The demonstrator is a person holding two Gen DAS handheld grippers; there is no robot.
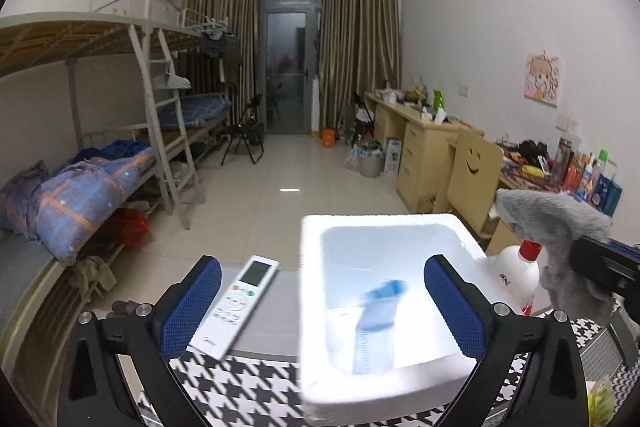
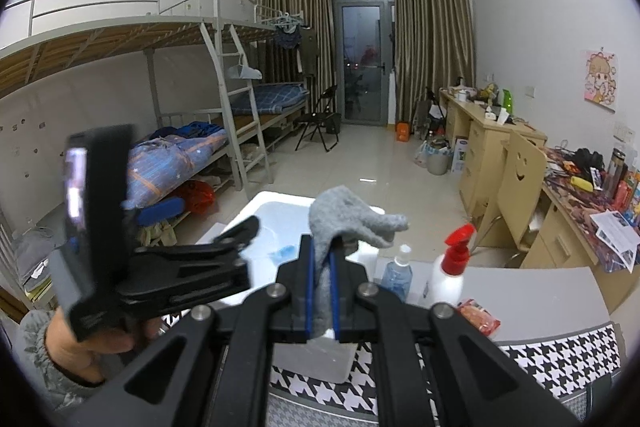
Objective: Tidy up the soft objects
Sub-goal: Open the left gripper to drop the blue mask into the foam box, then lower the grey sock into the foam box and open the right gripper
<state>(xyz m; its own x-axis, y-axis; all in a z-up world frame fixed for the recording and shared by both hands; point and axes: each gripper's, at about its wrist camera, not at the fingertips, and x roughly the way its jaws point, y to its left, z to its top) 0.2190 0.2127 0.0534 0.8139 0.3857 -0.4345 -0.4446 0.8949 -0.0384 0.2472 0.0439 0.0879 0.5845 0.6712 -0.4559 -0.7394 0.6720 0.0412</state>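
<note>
A white foam box [image 1: 312, 307] stands on the table, and a blurred blue and white sock [image 1: 378, 323] is inside it. My left gripper [image 1: 322, 303] is open and empty, with its blue pads on either side of the box's near left part. My right gripper [image 2: 322, 287] is shut on a grey sock [image 2: 348, 219] and holds it up just right of the box [image 2: 276, 211]. The grey sock also shows in the left wrist view [image 1: 560, 227] at the right edge. The left gripper [image 2: 160, 267] shows at the left of the right wrist view.
A white remote control [image 1: 236, 303] lies left of the box. A white spray bottle with a red nozzle [image 2: 452, 267], a clear bottle [image 2: 398, 275] and a red packet [image 2: 478, 315] stand right of it. A houndstooth cloth [image 1: 240, 387] covers the near table. Desks and a chair are at the right.
</note>
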